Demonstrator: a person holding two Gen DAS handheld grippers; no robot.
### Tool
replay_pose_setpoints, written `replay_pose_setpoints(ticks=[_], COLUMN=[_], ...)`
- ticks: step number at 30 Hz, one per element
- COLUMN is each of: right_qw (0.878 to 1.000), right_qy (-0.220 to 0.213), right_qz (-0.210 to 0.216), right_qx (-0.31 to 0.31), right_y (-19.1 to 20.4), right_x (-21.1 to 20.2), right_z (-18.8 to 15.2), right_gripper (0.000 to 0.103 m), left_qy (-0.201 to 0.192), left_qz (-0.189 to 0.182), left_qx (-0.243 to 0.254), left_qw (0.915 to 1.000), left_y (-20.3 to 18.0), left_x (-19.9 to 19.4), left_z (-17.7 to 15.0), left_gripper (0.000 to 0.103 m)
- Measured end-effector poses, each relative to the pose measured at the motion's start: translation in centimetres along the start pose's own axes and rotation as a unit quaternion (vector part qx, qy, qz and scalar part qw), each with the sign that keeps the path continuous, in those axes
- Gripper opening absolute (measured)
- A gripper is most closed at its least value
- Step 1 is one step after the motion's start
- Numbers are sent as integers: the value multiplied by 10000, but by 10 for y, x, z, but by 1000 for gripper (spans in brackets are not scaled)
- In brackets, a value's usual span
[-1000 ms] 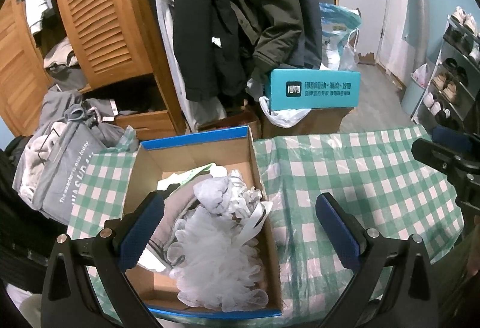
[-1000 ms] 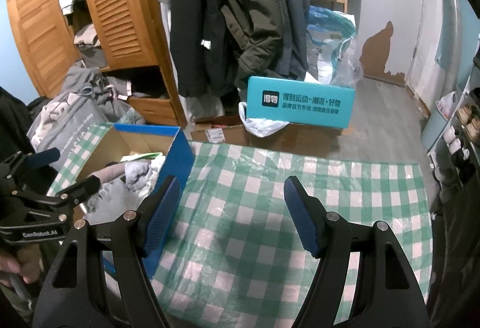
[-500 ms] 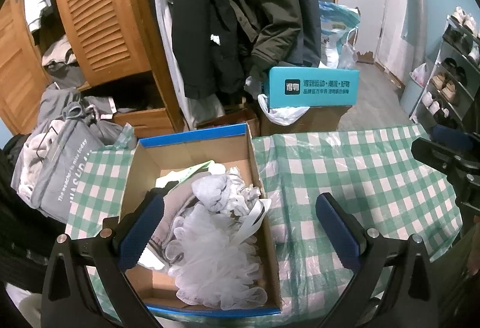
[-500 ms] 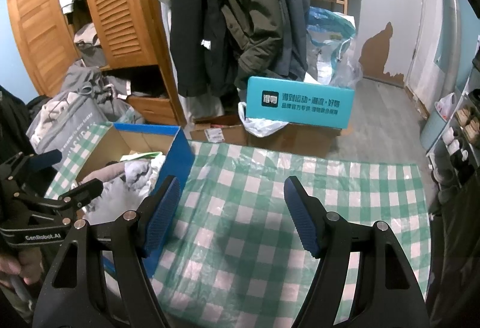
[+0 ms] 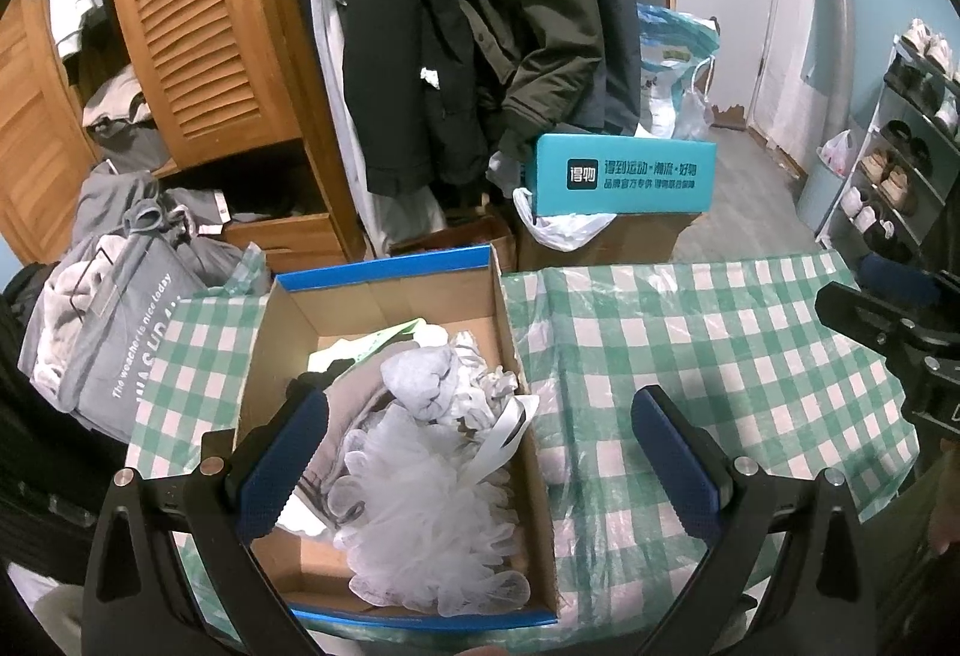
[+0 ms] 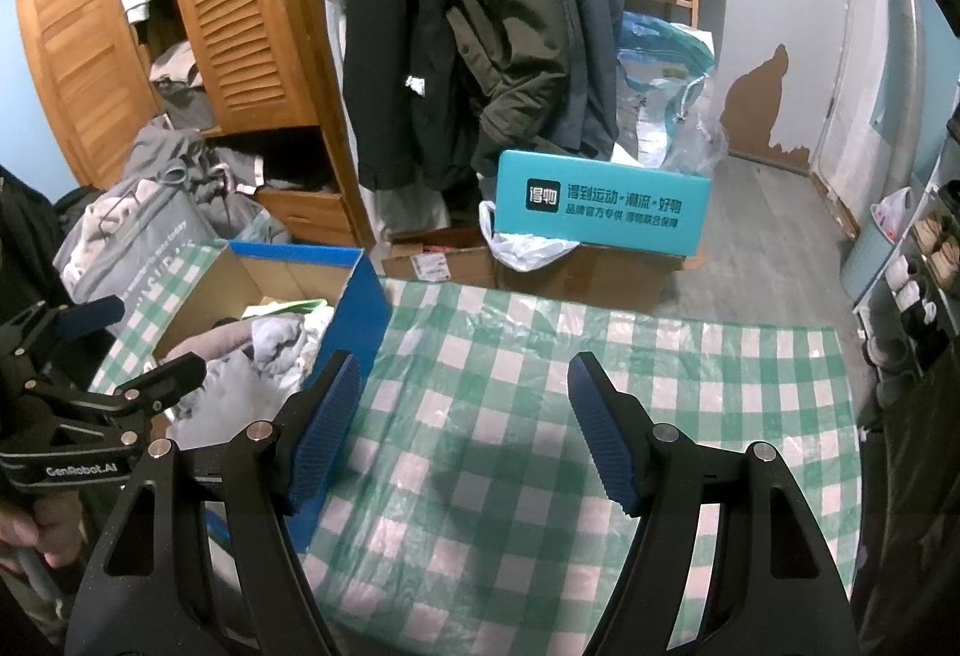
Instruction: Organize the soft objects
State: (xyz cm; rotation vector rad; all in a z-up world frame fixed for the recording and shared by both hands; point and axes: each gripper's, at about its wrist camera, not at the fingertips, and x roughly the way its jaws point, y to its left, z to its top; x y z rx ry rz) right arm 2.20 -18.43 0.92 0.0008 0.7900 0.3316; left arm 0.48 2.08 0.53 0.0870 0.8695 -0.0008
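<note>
On the checked table: both grippers hang over the green-and-white tablecloth (image 6: 540,452), and nothing is being carried.
Box: the blue-rimmed cardboard box (image 5: 384,296) sits at the left end of the table, top open, so soft things can go in from above.
Soft objects: they all lie inside that box. A white mesh bath pouf (image 5: 432,524) fills the near end, a pale grey bundled cloth (image 5: 423,377) lies behind it, and a beige garment (image 5: 354,398) is tucked along the left wall.
Left gripper (image 5: 474,464): jaws spread wide with nothing between the pads, poised above the near half of the box. One finger is over the beige garment and the other is out past the box's right wall, a stance that reads as just let go or lining up the next pick.
Right gripper (image 6: 465,428): jaws apart and empty, over bare cloth just beside the box's blue side. My guess is it waits there so the left has room.
Table beyond the box: I see no loose soft items on it.
Backdrop: coats (image 6: 456,26) hang behind, with a teal carton (image 6: 600,203) on the floor boxes. Neither is in play.
Progress: the sorting looks close to finished.
</note>
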Motion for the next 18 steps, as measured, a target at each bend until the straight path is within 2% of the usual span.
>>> replay_pose_setpoints(ticks=[18], right_qw=[10000], right_qy=[-4], right_qz=[-13], right_qx=[6], right_y=[0], right_x=[-1], right_z=[-1], right_gripper=[71], left_qy=[-1], left_qz=[-21], left_qx=[3], left_qw=[10000], left_y=[-6], left_x=[-4], left_z=[-1], left_gripper=[102])
